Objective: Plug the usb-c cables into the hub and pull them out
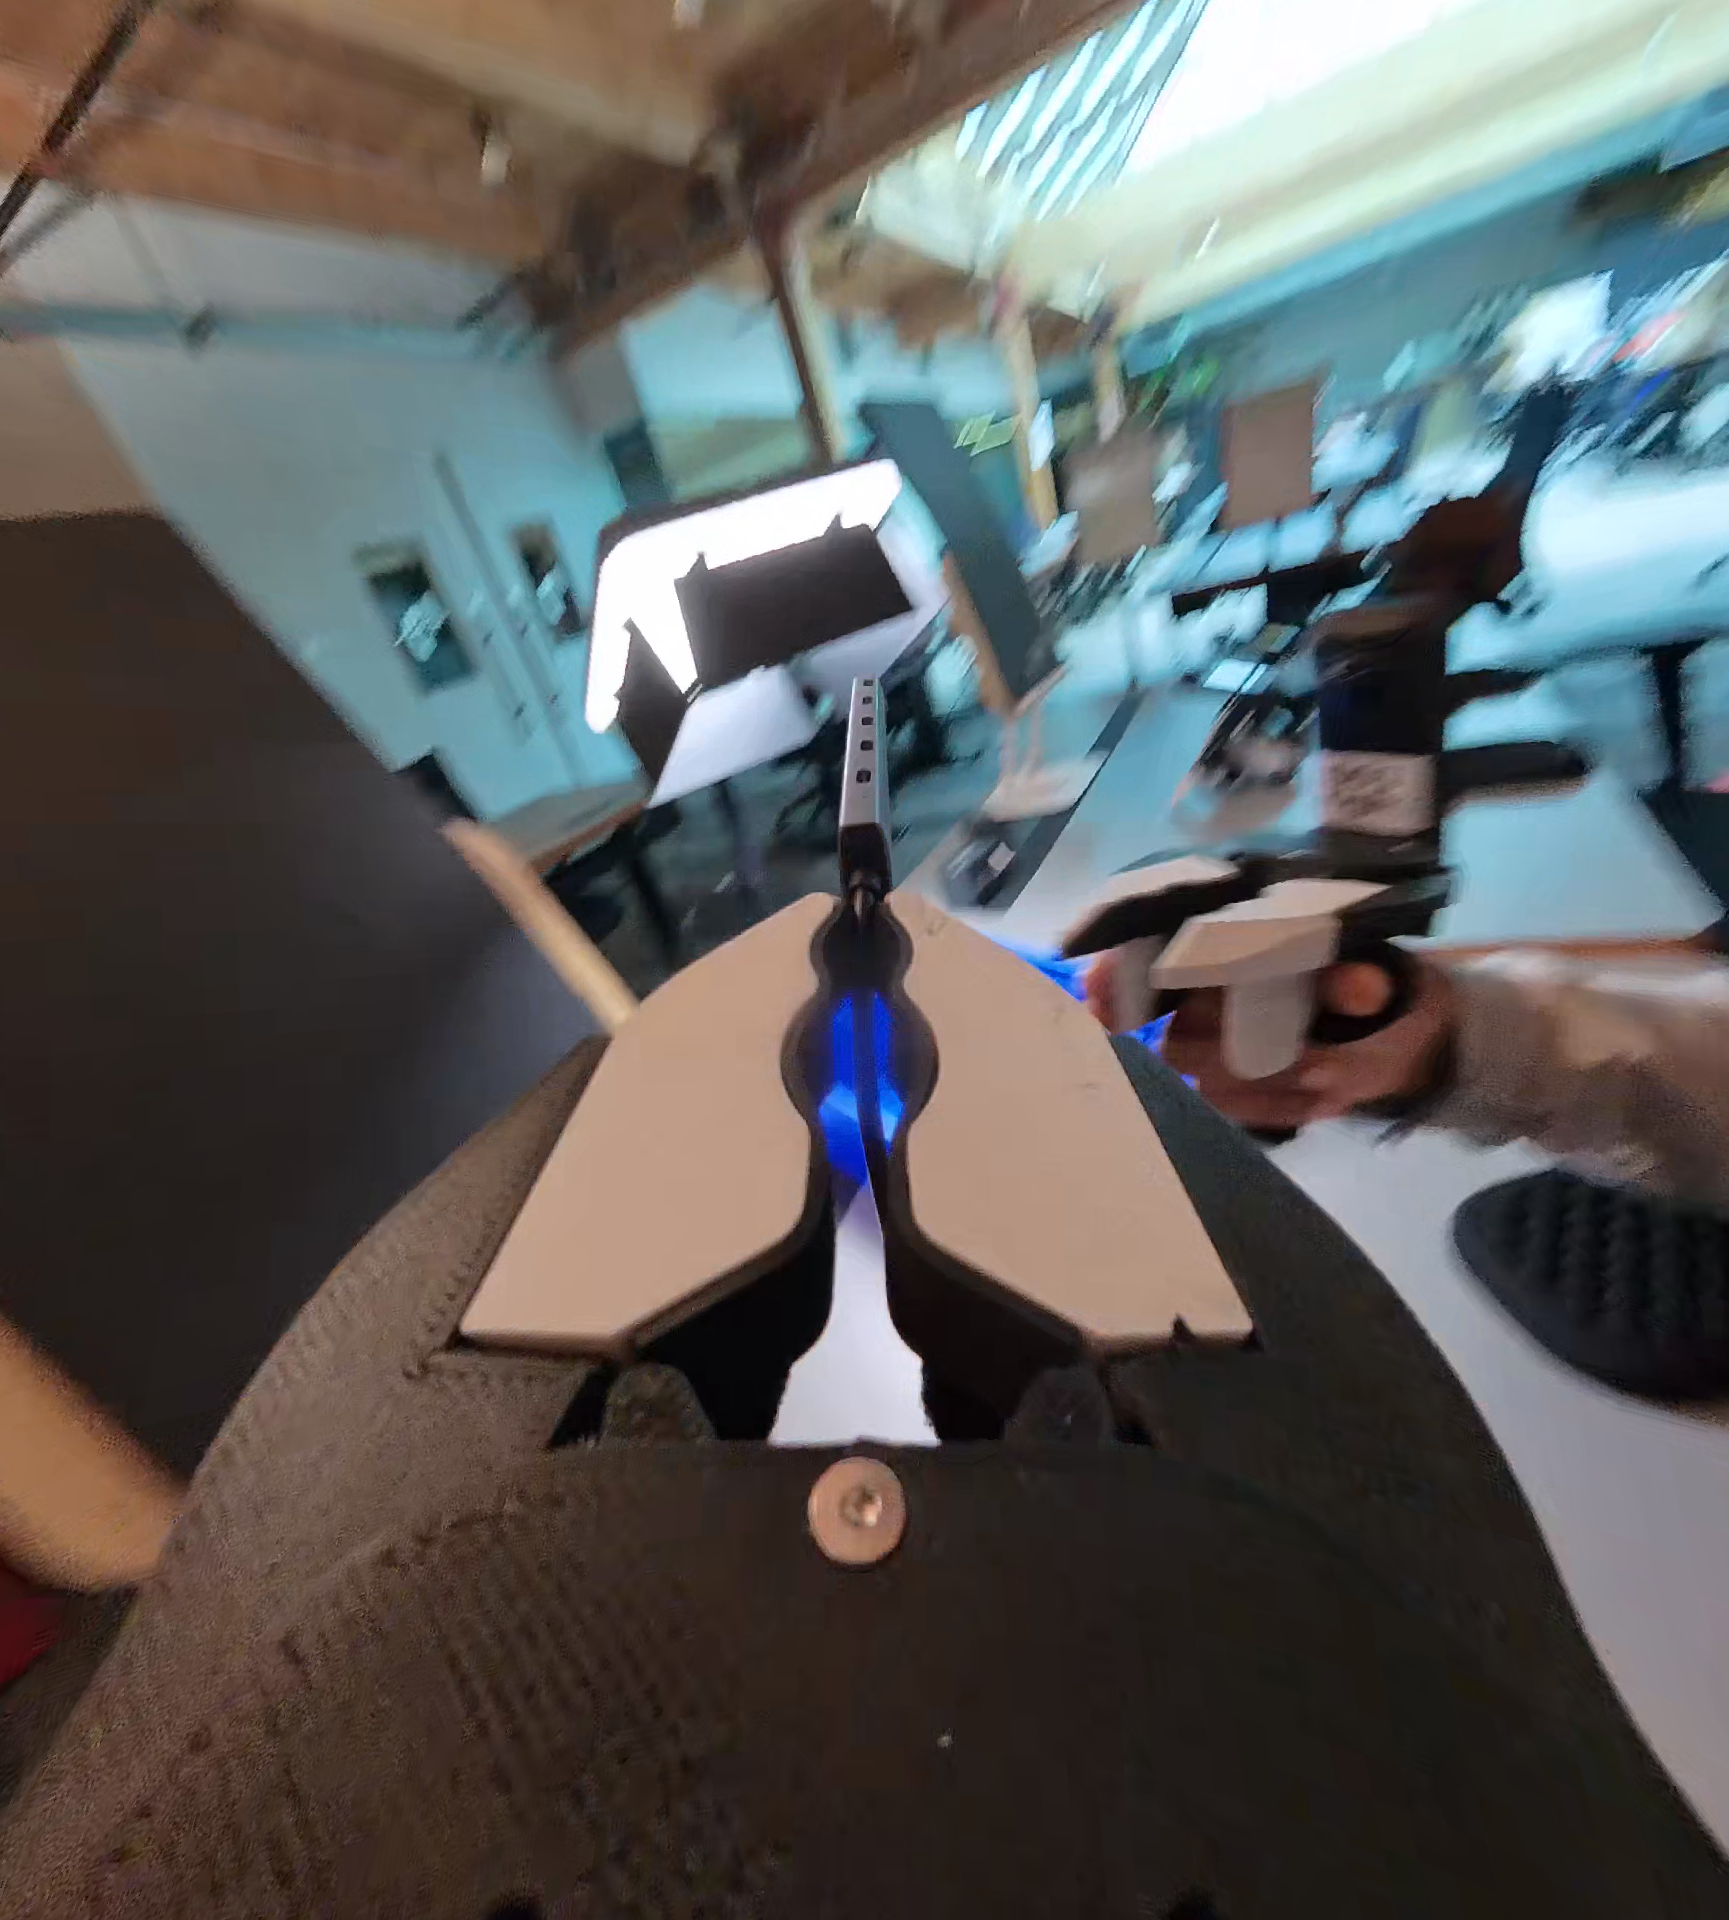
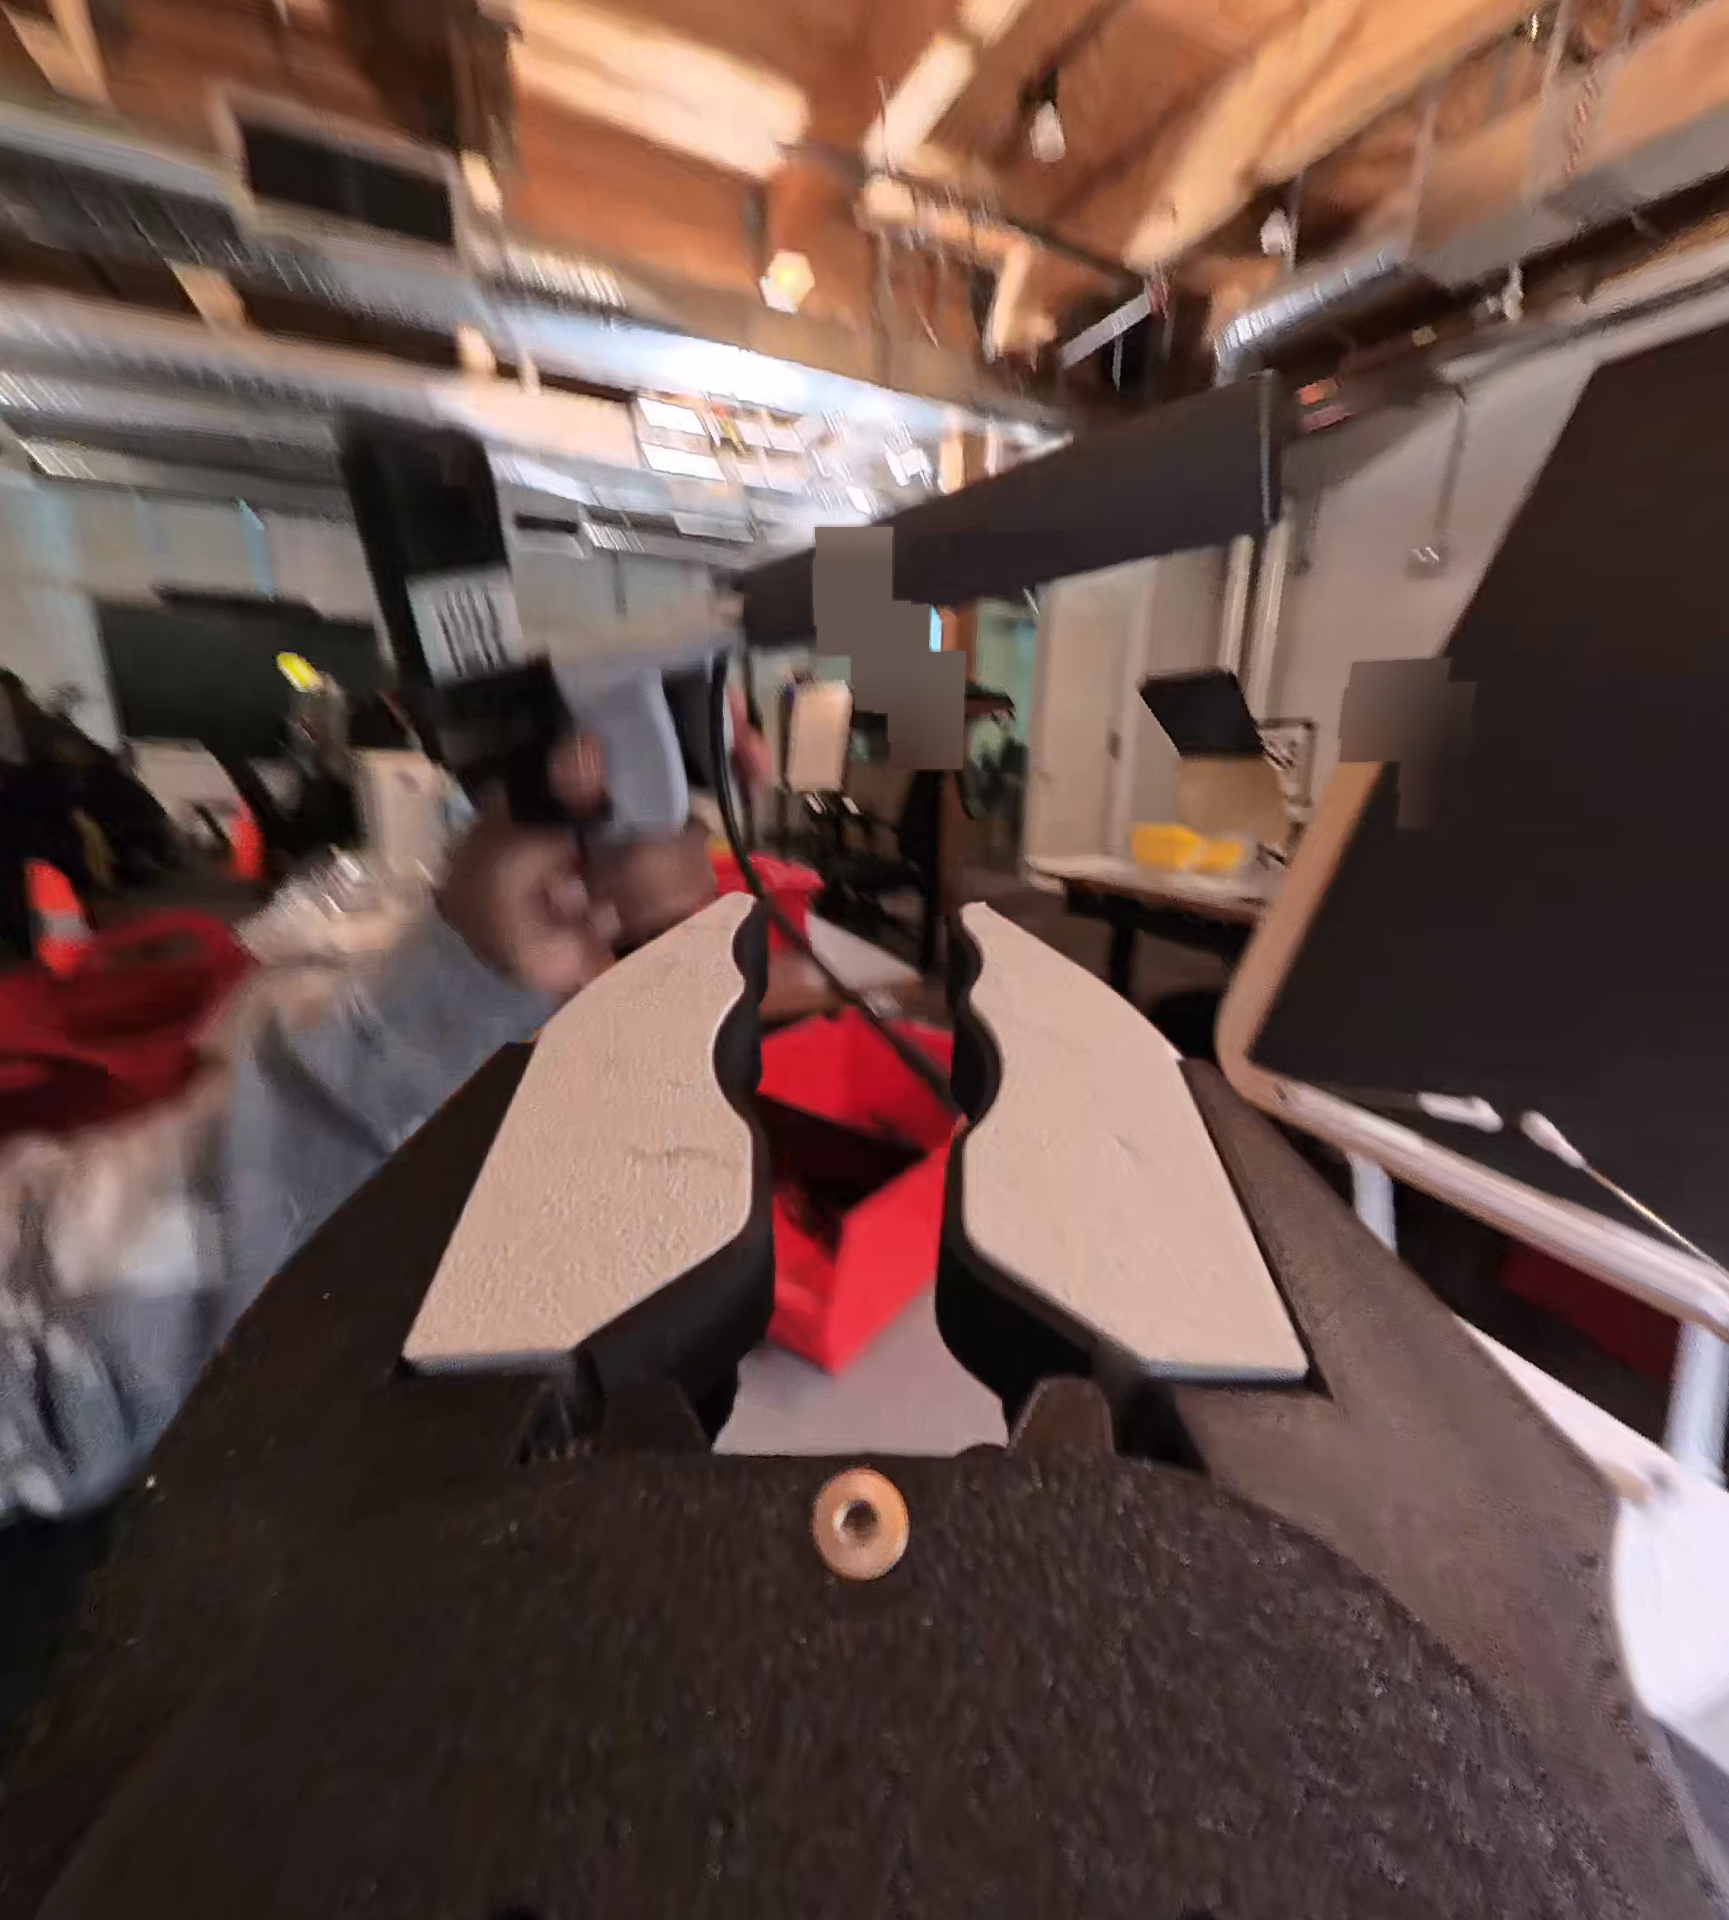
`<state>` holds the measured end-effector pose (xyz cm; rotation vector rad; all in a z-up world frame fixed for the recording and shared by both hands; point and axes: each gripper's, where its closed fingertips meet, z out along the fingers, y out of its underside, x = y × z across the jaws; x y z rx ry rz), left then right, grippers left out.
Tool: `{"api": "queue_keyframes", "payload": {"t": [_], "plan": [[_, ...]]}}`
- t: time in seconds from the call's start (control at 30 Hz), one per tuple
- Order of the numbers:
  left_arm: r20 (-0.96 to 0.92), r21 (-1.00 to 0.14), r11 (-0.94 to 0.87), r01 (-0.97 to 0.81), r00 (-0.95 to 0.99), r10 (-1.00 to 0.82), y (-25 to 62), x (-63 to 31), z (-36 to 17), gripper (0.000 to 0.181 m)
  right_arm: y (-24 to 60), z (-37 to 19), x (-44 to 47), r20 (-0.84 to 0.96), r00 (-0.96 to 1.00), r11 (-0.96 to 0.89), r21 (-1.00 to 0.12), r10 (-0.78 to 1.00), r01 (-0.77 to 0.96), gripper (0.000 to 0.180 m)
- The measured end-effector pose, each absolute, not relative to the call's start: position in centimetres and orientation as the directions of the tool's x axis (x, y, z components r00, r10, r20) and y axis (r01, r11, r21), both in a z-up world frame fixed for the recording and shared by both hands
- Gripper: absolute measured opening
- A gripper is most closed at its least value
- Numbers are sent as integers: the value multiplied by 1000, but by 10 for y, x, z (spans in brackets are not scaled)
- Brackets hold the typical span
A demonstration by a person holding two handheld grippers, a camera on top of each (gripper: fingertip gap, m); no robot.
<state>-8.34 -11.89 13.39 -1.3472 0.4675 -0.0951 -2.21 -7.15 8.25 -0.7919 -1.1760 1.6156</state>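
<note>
My left gripper (image 1: 865, 916) is shut on the cable end of a slim grey hub (image 1: 865, 764). The hub sticks out past the fingertips, raised in the air, with a row of ports along its edge. Its black cable runs back between the fingers. My right gripper (image 2: 860, 920) is open and empty. It also shows in the left wrist view (image 1: 1151, 930), to the right of the hub and apart from it. In the right wrist view a black cable (image 2: 735, 821) hangs from the blurred left gripper (image 2: 579, 748) and crosses between my right fingers. The views are motion-blurred.
A red box (image 2: 844, 1247) with dark cables inside stands on the white table (image 2: 860, 1403) below the right gripper. Something blue (image 1: 1057, 971) lies under the left gripper. A dark textured object (image 1: 1629, 1288) lies on the table (image 1: 1525, 1558). A black panel (image 2: 1566, 831) stands at the right. The tips of one gripper are about 11 cm away from the tips of the other. The dark textured object (image 1: 1629, 1288) lies around 35 cm away from my right fingertips.
</note>
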Motion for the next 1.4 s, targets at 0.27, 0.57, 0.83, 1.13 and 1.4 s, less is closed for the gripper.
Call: {"api": "queue_keyframes", "payload": {"t": [0.27,0.57,0.83,1.13,1.4], "plan": [[-181,-952,303,31,744,-643,-115,-13,96,4,-81,126,12,36,-552,-247,-869,833,-429,21],[-160,-964,262,40,700,-696,-120,-23,77,4,-103,79,9,351,-467,209,-921,812,-329,18],[-215,-969,238,-69,712,-668,-123,-32,64,8,-111,69,4,505,-371,407,-858,779,-312,13],[-376,-909,89,-406,712,-592,-120,-25,32,37,-116,44,4,759,-275,742,-644,590,-185,12],[-517,-821,109,-560,651,-555,-103,-8,11,16,-130,40,7,758,-317,731,-644,570,-226,12]]}}
